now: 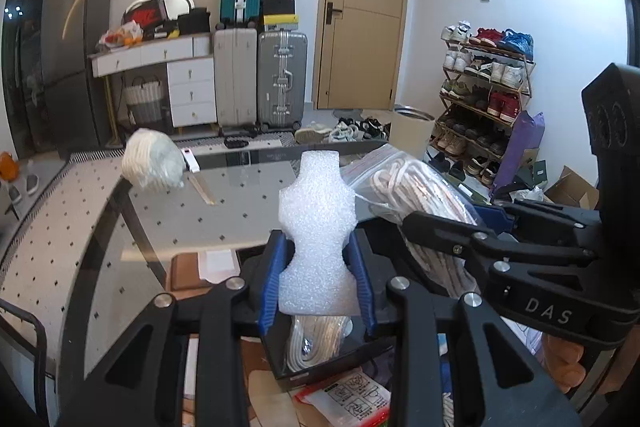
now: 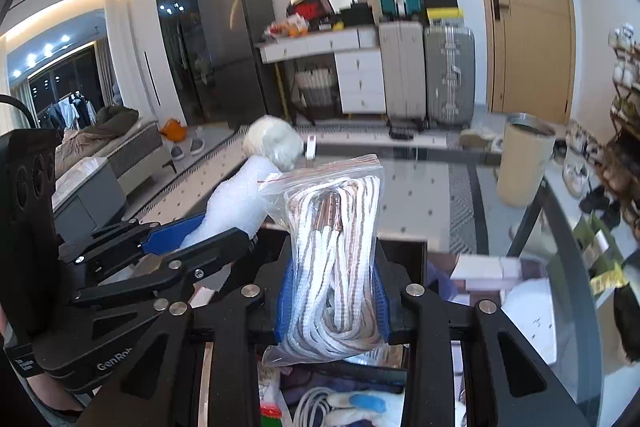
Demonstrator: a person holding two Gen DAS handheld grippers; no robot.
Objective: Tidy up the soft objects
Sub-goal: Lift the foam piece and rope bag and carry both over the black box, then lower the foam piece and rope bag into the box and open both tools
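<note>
A white foam piece (image 1: pixel 318 227) stands upright between the blue pads of my left gripper (image 1: pixel 318 267), which is shut on it. My right gripper (image 2: pixel 334 291) is shut on a clear zip bag of white-and-brown rope (image 2: pixel 340 247). In the left wrist view the right gripper (image 1: pixel 460 227) comes in from the right with the bag of rope (image 1: pixel 412 187) beside the foam. The right wrist view shows the left gripper (image 2: pixel 192 231) at the left, holding the foam piece (image 2: pixel 236 203). A ball of white cord (image 1: pixel 154 161) lies on the glass table (image 1: pixel 224 211) farther back. Both grippers hang over a black box (image 1: pixel 316 347) that holds another rope bundle.
Under the glass lie cardboard boxes, papers and a red printed packet (image 1: pixel 352 399). A white tag (image 1: pixel 191 159) lies by the cord ball. A beige bin (image 2: pixel 524 163) stands on the floor beyond the table, with suitcases (image 1: pixel 260 79), a shoe rack (image 1: pixel 484 99) and a door behind.
</note>
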